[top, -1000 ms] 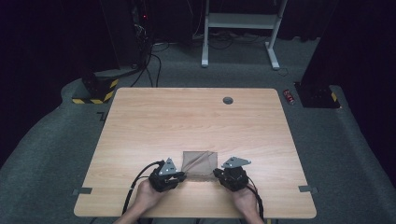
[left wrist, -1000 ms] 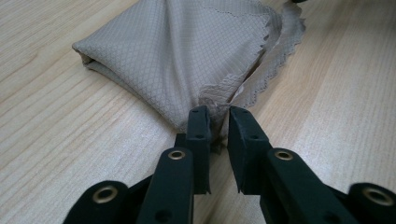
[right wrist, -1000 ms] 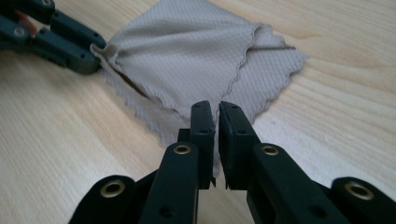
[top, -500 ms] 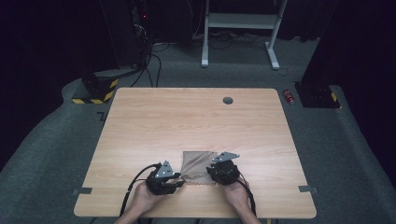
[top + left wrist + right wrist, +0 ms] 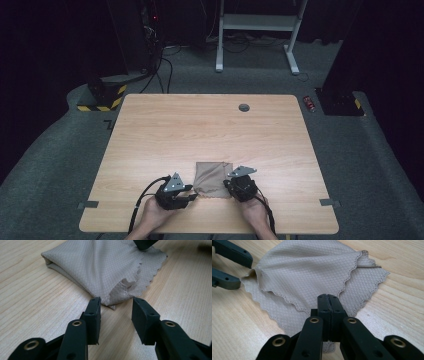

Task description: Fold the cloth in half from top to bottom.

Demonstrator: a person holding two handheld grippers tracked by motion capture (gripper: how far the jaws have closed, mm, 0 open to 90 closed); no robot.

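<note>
Near the table's (image 5: 150, 150) front edge, the left gripper (image 5: 116, 308), jaws just opened, frames a corner of the folded cloth (image 5: 214, 176) untouched, while the right gripper (image 5: 328, 298), clamped shut, pinches the opposite corner; grip both layers before lifting.

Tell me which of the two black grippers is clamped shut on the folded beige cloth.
The right gripper: its jaws are pressed together on the near edge of the beige grid-patterned cloth. The left gripper has jaws apart, the cloth's corner just ahead of them.
</note>
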